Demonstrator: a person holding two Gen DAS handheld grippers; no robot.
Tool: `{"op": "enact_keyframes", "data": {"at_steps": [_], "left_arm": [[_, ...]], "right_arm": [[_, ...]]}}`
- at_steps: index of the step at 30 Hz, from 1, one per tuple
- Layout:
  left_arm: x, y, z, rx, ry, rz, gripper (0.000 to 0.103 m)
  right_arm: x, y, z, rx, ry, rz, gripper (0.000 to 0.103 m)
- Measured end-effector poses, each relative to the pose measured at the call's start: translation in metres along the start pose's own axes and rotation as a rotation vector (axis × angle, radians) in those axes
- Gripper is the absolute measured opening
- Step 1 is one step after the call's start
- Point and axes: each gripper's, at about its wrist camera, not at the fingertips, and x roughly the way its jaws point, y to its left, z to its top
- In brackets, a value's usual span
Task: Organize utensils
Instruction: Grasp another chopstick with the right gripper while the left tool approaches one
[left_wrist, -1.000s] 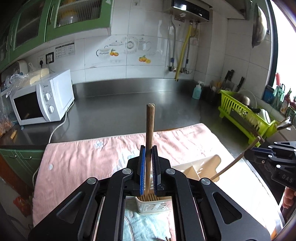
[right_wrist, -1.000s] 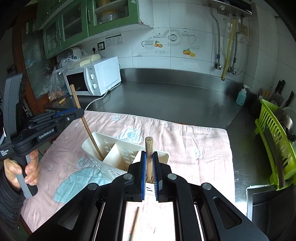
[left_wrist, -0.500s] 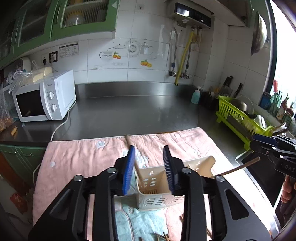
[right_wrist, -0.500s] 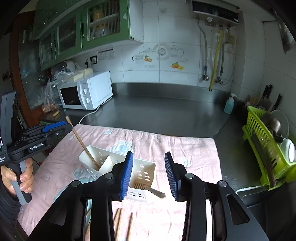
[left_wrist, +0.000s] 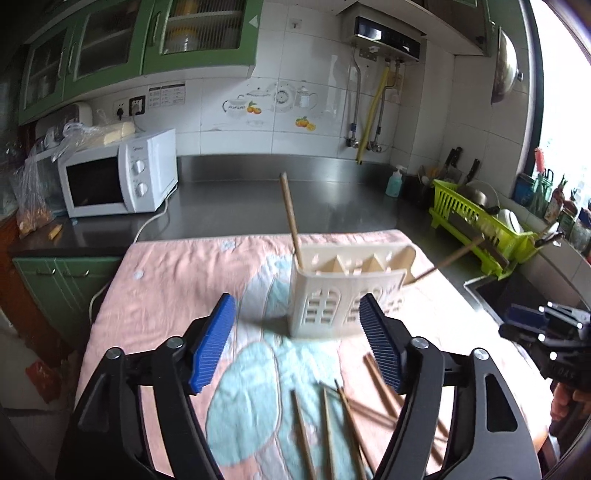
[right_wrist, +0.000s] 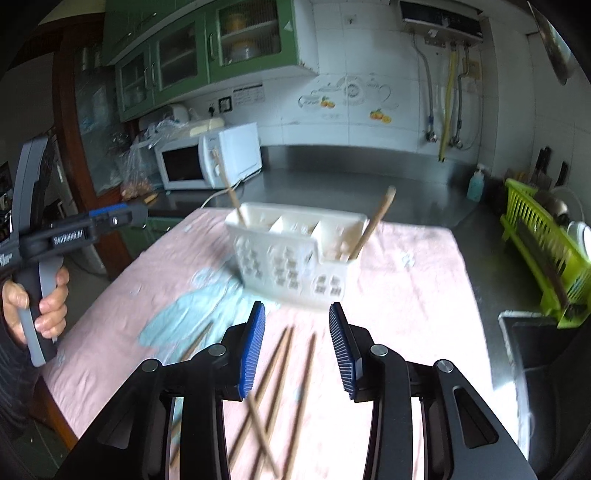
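Observation:
A cream slotted utensil holder (left_wrist: 347, 295) (right_wrist: 291, 258) stands on the pink cloth (left_wrist: 173, 295). One wooden chopstick (left_wrist: 290, 218) (right_wrist: 229, 192) leans in its one end slot, and another chopstick (left_wrist: 447, 258) (right_wrist: 373, 225) leans in the other end. Several loose chopsticks (left_wrist: 347, 417) (right_wrist: 280, 362) lie on the cloth in front of the holder, below both grippers. My left gripper (left_wrist: 295, 299) is back from the holder; its jaws are opening with nothing between them. My right gripper (right_wrist: 297, 306) hangs open and empty over the loose chopsticks.
A white microwave (left_wrist: 118, 177) sits at the back left of the steel counter (left_wrist: 240, 206). A green dish rack (left_wrist: 476, 225) and a sink (right_wrist: 546, 347) are to the right. A blue soap bottle (left_wrist: 395, 182) stands by the wall. A hand (right_wrist: 37, 306) holds the left gripper's handle.
Both grippers were shut on upright chopsticks over the holder. They let go, opened and drew back, leaving the sticks in the end slots; loose chopsticks came into view.

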Motion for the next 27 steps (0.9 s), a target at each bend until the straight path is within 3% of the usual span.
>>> {"op": "enact_keyframes", "data": {"at_steps": [6,12,17,27], "left_arm": [[-0.016,0.008,-0.045,-0.014,0.019,0.034,0.072],[-0.023,0.016,-0.081,-0.024,0.05,0.053,0.072],[-0.025,0.021,-0.105,-0.056,0.088,0.055,0.072],[-0.025,0.002,-0.156,-0.019,0.17,0.007,0.071]], "right_arm": [[0.022,0.021,-0.066,-0.024,0.089,0.045,0.035],[0.049,0.029,-0.11,-0.057,0.179,0.067,0.023],[0.064,0.032,-0.124,-0.117,0.211,0.053,0.019],[0.071,0.035,-0.13,-0.174,0.229,0.045,0.009]]}}
